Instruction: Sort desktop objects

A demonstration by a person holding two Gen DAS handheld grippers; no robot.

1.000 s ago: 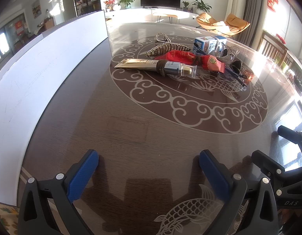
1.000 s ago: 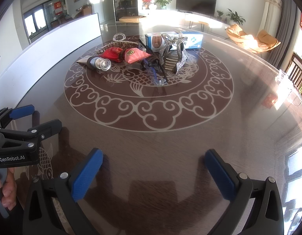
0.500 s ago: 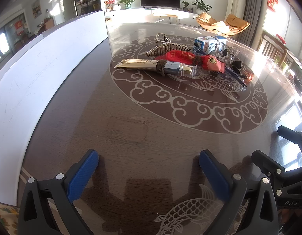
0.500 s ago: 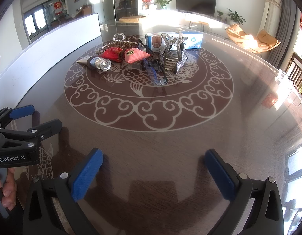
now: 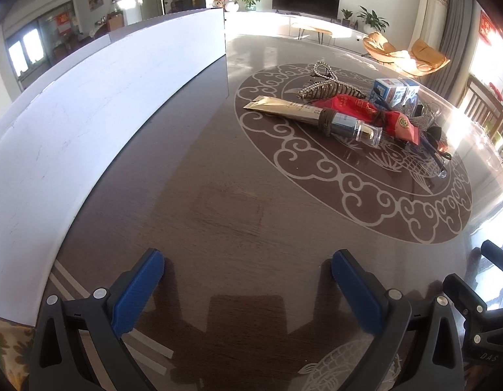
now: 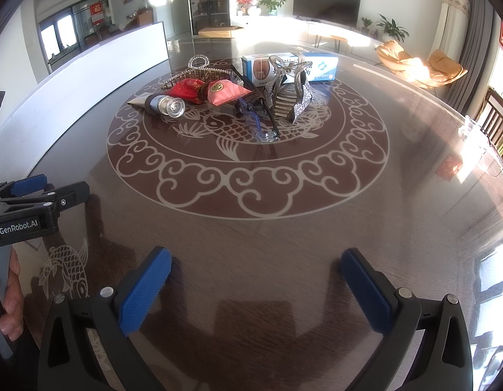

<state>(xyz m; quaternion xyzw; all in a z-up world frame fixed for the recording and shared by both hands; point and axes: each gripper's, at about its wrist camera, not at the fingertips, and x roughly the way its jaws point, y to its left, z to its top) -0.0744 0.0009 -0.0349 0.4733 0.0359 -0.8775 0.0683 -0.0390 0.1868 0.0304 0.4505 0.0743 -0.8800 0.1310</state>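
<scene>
A heap of small objects lies at the middle of the round brown table [image 6: 251, 234]. It holds a gold tube with a clear cap [image 5: 303, 112] [image 6: 163, 105], a red pouch [image 5: 372, 112] [image 6: 215, 92], a rhinestone hair clip [image 5: 326, 86] [image 6: 192, 71], a silver claw clip [image 6: 292, 93], blue-framed glasses [image 6: 256, 120] and a blue-white box [image 6: 288, 66] [image 5: 394, 89]. My left gripper [image 5: 248, 270] is open and empty, low over the near table edge. My right gripper [image 6: 256, 270] is open and empty, well short of the heap.
A long white board [image 5: 88, 104] stands along the table's left side. The left gripper's body [image 6: 26, 208] shows at the left of the right wrist view, the right gripper's body [image 5: 479, 299] at the left view's right edge. Chairs stand beyond the far right edge.
</scene>
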